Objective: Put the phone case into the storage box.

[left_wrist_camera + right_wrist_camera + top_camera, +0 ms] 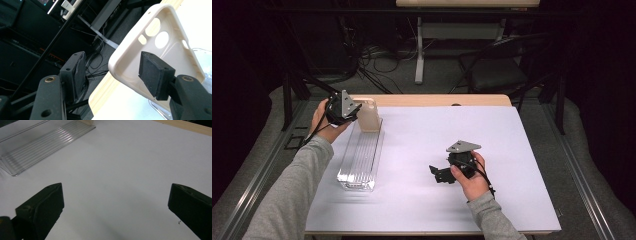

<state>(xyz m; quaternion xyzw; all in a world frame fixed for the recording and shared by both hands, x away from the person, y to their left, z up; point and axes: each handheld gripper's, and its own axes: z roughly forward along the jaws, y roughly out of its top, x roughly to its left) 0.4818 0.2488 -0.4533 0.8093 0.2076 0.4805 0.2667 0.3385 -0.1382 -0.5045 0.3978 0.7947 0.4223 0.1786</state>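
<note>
The cream phone case (368, 116) stands upright at the far end of the clear ribbed tray (360, 159), on the left side of the bench (437, 200). In the left gripper view its hollow inside with the camera cutouts faces the camera. The left gripper (353, 111) sits right at the case with its fingers (155, 75) apart; 1 pad lies in front of the case's inside and the other stands clear of its outer edge. The right gripper (438, 174) rests low over the bare white surface, well apart from the tray, its fingers (45, 207) spread wide with nothing between them.
</note>
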